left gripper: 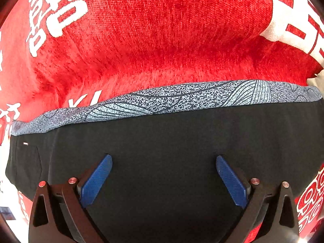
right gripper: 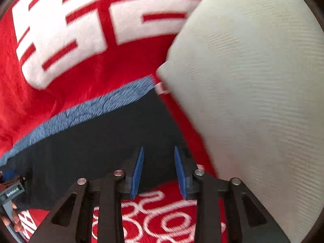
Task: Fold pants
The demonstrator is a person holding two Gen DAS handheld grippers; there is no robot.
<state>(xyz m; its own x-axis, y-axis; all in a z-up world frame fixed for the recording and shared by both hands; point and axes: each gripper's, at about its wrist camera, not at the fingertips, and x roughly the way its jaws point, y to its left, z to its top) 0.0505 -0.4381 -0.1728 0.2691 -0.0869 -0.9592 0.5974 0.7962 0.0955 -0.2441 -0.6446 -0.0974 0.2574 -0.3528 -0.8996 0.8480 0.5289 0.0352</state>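
Blanket (left gripper: 162, 40): red, white lettering, covers the surface.
Cushion (right gripper: 253, 81): pale, at right.
Pants (left gripper: 162, 141): black, patterned grey waistband (left gripper: 172, 99), flat on blanket.
Left gripper (left gripper: 164, 162): released, above pants.
Right gripper (right gripper: 159, 151): blurred; narrow gap, apparently gripping nothing.

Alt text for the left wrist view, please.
Open left gripper, blue pads spread wide, above black pants with a grey patterned waistband. The pants lie on a red blanket with white lettering.
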